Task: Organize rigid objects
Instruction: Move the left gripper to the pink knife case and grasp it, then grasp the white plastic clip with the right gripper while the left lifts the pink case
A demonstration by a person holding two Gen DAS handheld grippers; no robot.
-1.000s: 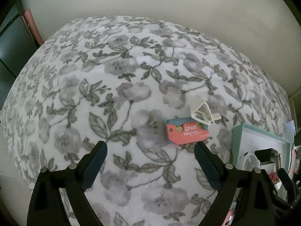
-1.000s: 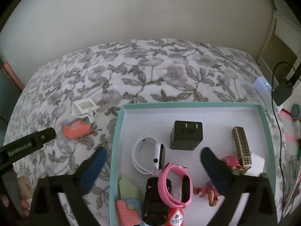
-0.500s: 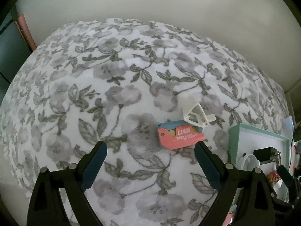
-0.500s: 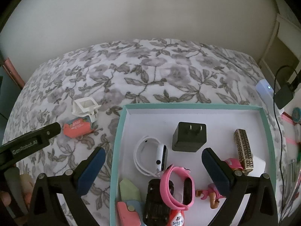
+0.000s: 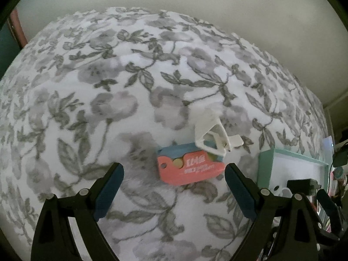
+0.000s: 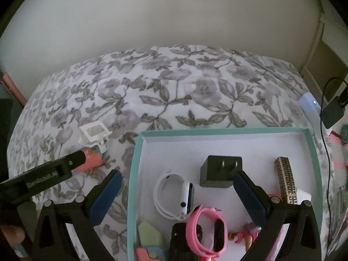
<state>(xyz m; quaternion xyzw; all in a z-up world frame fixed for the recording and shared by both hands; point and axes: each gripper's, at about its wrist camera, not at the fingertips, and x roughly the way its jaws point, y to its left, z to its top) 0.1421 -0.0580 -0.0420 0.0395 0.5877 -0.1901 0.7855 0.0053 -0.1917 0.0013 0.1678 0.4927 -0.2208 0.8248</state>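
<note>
A pink and blue tool (image 5: 189, 167) lies on the floral bedspread, touching a white plastic frame (image 5: 212, 133) behind it. My left gripper (image 5: 174, 179) is open, its fingers on either side of the pink tool, just short of it. In the right wrist view the tool (image 6: 92, 157) is partly hidden by the left gripper's finger (image 6: 54, 171), with the white frame (image 6: 93, 133) behind. My right gripper (image 6: 177, 188) is open and empty above the teal box (image 6: 224, 131).
The teal box holds a black charger (image 6: 219, 170), a white watch (image 6: 174, 193), a pink band (image 6: 206, 228), a gold patterned case (image 6: 286, 180) and several small items. A white device with cable (image 6: 311, 106) lies at the right. The wall stands behind the bed.
My left gripper has moved forward toward the pink tool, which now sits between its fingers. My right gripper has drifted slightly over the box.
</note>
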